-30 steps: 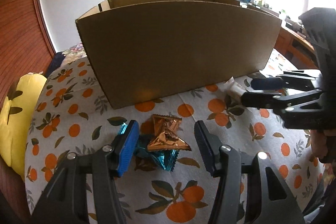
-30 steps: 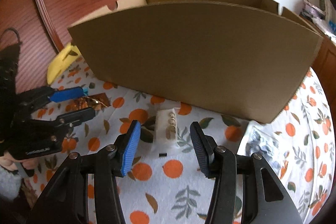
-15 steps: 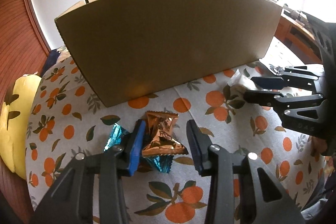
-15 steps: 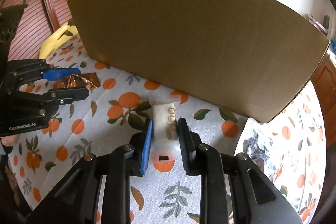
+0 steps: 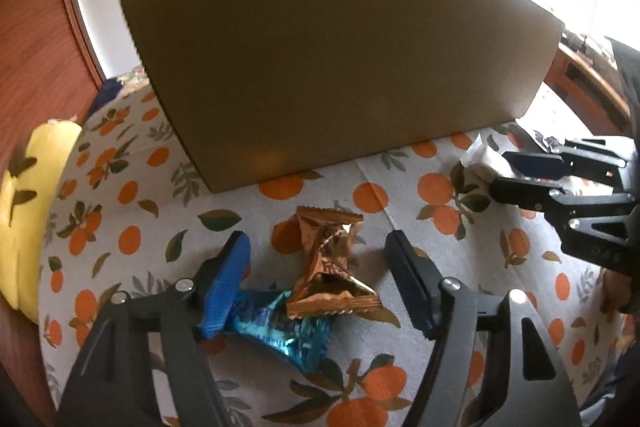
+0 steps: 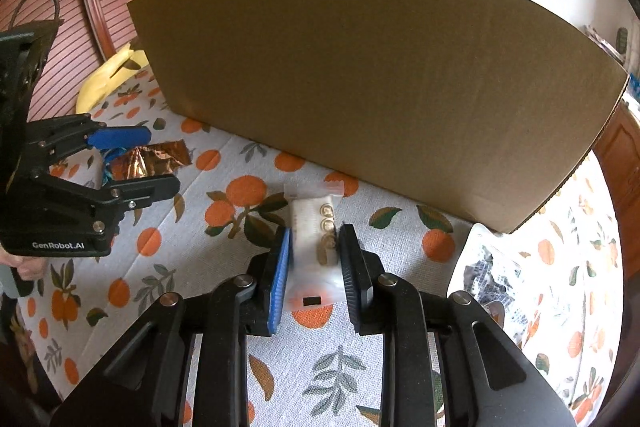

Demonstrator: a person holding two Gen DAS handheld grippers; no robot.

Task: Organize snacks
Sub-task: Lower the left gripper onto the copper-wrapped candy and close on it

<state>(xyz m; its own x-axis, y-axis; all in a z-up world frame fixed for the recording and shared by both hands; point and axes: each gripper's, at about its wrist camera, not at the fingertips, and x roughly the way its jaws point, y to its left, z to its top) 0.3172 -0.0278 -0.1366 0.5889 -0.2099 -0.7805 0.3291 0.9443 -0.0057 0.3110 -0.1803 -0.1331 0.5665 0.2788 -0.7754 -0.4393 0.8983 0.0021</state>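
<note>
Two grippers worked: the right gripper (image 6: 314, 259) clamped the white plastic snack packet (image 6: 316, 239), long axis pointing far toward the brown cardboard box (image 6: 380, 75); the left gripper (image 5: 316, 267) was opening around the copper foil wrapper (image 5: 328, 259).

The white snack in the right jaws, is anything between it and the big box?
Only the cardboard box's own tall near wall. The white snack, clamped in the right gripper, must go up over it; the cloth between them is bare.
</note>
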